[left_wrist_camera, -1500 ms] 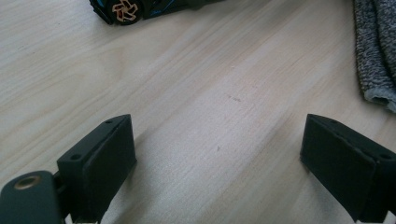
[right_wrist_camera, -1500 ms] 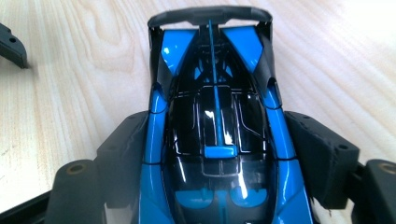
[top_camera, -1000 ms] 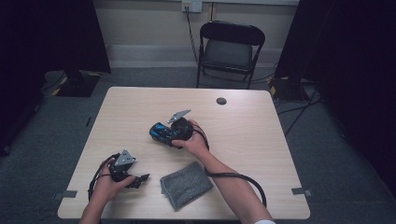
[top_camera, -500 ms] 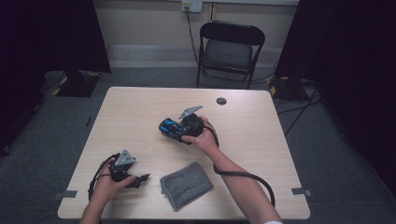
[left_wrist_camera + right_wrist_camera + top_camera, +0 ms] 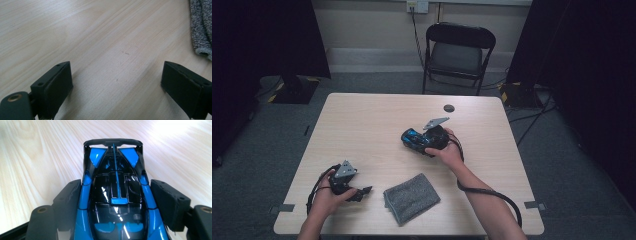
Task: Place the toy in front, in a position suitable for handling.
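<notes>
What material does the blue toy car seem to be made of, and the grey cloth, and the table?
Toy car: glossy blue and black, probably painted plastic or metal; sharp light reflections show on its body.
Grey cloth: soft knitted or terry fabric, judging by its mottled, matte weave.
Table: pale wood or wood-look laminate, with visible grain lines and a smooth, slightly shiny finish.

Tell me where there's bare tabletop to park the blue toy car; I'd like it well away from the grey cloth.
The far left of the table is bare, from its back edge down to the left gripper. The right side beyond the right gripper, which clamps the blue toy car, is bare too, apart from a small dark disc. The near edge is crowded: the grey cloth and both forearms.
</notes>
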Demonstrator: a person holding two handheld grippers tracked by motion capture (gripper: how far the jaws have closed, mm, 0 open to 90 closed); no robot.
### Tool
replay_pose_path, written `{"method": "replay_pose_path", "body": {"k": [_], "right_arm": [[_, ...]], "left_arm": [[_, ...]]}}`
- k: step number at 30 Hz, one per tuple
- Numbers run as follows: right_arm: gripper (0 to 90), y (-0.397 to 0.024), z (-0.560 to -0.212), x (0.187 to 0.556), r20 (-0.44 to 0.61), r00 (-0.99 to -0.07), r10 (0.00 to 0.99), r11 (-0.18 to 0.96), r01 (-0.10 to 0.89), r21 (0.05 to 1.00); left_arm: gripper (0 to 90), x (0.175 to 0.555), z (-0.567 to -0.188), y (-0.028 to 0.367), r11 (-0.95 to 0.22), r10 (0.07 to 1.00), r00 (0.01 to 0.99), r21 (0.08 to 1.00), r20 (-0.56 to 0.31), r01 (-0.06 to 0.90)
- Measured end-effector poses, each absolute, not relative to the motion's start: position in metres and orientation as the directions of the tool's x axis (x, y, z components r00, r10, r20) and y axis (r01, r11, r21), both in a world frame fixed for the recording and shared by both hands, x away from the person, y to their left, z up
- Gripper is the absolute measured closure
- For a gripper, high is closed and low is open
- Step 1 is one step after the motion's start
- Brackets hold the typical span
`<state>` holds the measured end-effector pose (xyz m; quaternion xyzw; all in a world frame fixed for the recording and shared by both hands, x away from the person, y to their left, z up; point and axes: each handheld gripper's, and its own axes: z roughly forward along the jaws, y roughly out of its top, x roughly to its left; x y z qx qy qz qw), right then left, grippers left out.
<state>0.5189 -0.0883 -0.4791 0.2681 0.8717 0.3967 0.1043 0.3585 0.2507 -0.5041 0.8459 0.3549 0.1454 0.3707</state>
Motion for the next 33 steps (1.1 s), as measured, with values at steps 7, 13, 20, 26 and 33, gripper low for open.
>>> {"method": "replay_pose_path", "body": {"k": [7, 13, 20, 26, 33], "right_arm": [[26.9, -0.107, -0.488, 0.513, 0.021, -0.822, 0.568, 0.537, 0.39, 0.748], [26.8, -0.112, -0.495, 0.509, -0.003, -0.83, 0.558, 0.553, 0.37, 0.746], [26.8, -0.118, -0.5, 0.505, -0.002, -0.826, 0.564, 0.545, 0.371, 0.752], [26.7, -0.121, -0.501, 0.502, -0.017, -0.83, 0.558, 0.55, 0.354, 0.756], [25.4, -0.124, -0.502, 0.501, -0.012, -0.831, 0.557, 0.549, 0.358, 0.755]], "left_arm": [[9.5, 0.358, -0.504, 0.251, -0.474, 0.708, 0.706, 0.73, -0.017, 0.493], [9.5, 0.358, -0.504, 0.251, -0.473, 0.709, 0.706, 0.73, -0.017, 0.493], [9.6, 0.358, -0.504, 0.251, -0.472, 0.708, 0.706, 0.732, -0.016, 0.491], [9.5, 0.359, -0.504, 0.251, -0.474, 0.707, 0.707, 0.73, -0.018, 0.492], [9.5, 0.359, -0.504, 0.251, -0.474, 0.708, 0.706, 0.73, -0.016, 0.492]]}}
